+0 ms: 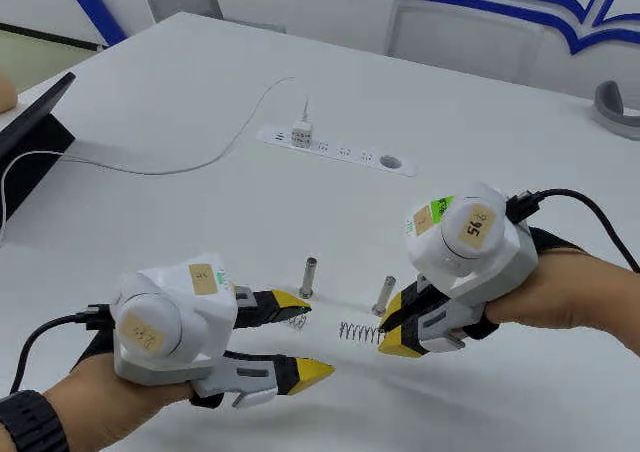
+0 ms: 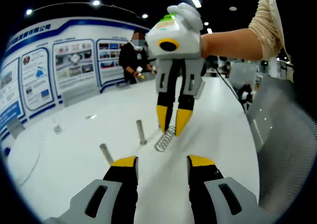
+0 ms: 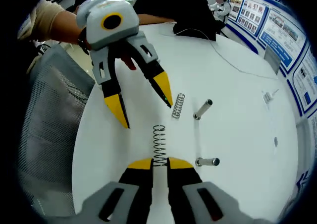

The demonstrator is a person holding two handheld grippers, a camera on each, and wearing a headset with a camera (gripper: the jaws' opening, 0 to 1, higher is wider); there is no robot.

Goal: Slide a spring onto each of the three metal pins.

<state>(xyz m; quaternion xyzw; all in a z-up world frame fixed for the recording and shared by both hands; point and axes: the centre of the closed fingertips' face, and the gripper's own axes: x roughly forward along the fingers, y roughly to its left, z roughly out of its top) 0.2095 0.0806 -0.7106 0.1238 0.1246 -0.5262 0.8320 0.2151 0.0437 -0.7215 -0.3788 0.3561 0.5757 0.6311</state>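
Spring picked up, not yet threaded: the right hand-held gripper [image 1: 392, 337] pinches one end of a thin silver coil spring [image 1: 358, 331] just beside an upright grey metal pin [image 1: 384, 294]. The left hand-held gripper [image 1: 308, 337] gapes open near that pin. Next, probably, the spring needs tipping upright over the pin's top.

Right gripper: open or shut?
Shut: the right gripper jaws meet, pinching one end of a spring; the rest sticks out ahead.

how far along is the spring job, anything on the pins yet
Done: nothing yet; one pin and a second pin both stand bare. In hand: the right gripper is shut on a spring. Left: seat that spring, then the loose spring lying by the open left gripper.
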